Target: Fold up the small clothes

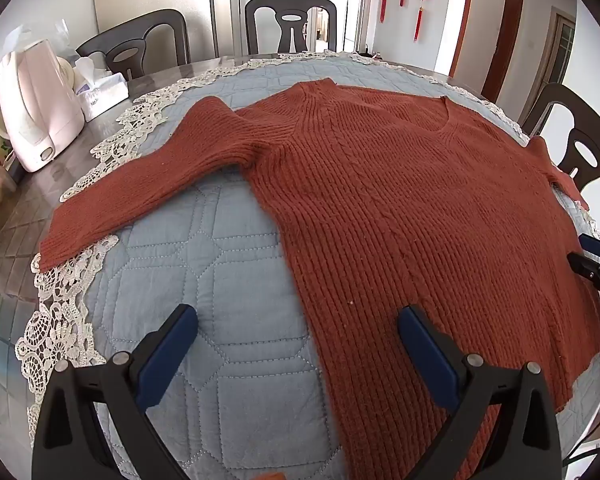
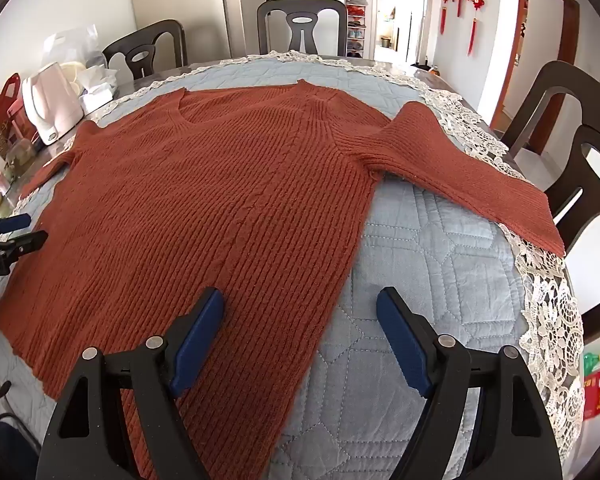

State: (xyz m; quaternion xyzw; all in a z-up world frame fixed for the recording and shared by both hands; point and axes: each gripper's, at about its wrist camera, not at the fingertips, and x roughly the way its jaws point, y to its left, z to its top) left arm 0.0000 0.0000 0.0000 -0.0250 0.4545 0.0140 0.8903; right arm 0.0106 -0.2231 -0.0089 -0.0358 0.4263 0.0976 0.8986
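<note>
With the rust sweater lying flat across the frame's middle on the quilted bench, both the left gripper and right gripper are hovering, jaws spread and empty, risking pinching quilt with the knit.

black left claw and right claw, blue pads, silver rivets

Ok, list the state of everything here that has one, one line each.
Sweater: spread flat, face up, unfolded.
Left sleeve: stretched out to the side, cuff over the lace edge.
Right sleeve: stretched out to the side, cuff past the lace edge.
Left gripper: jaws open, empty, over the sweater's side edge.
Right gripper: jaws open, empty, over the sweater's side edge.
Quilt: laid flat under the sweater.
</note>
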